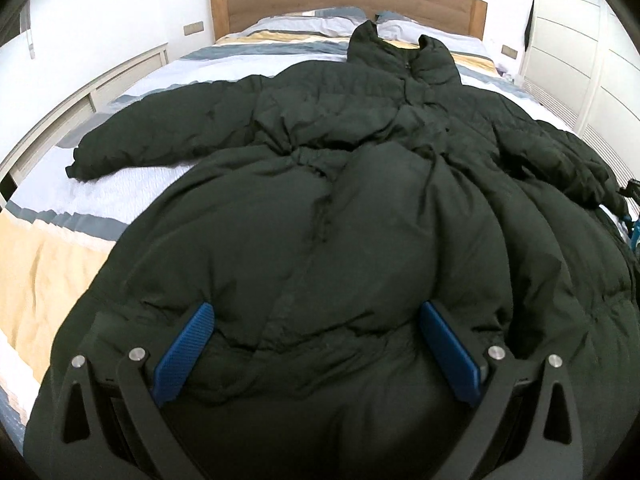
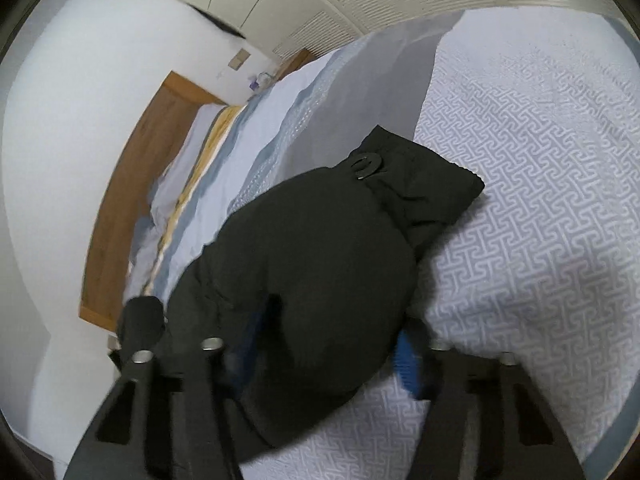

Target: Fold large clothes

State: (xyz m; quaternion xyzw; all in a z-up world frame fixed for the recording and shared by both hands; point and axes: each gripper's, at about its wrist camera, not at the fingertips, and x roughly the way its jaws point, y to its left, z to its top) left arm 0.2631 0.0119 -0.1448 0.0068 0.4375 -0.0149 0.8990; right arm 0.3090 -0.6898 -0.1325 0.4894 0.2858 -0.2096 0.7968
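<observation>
With the left hand-held gripper (image 1: 316, 344) wide over the hem, the right hand-held gripper (image 2: 328, 344), straddling the sleeve (image 2: 340, 248) unclosed, should pinch deep before folding it across the coat (image 1: 340, 200).

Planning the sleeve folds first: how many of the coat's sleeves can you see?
2. On the coat, the left sleeve lies spread across the bed; the right sleeve sits between the right tool's fingers.

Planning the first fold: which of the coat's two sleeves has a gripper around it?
The coat's sleeve in the right wrist view; the right gripper's fingers straddle it. The other sleeve lies untouched.
</observation>
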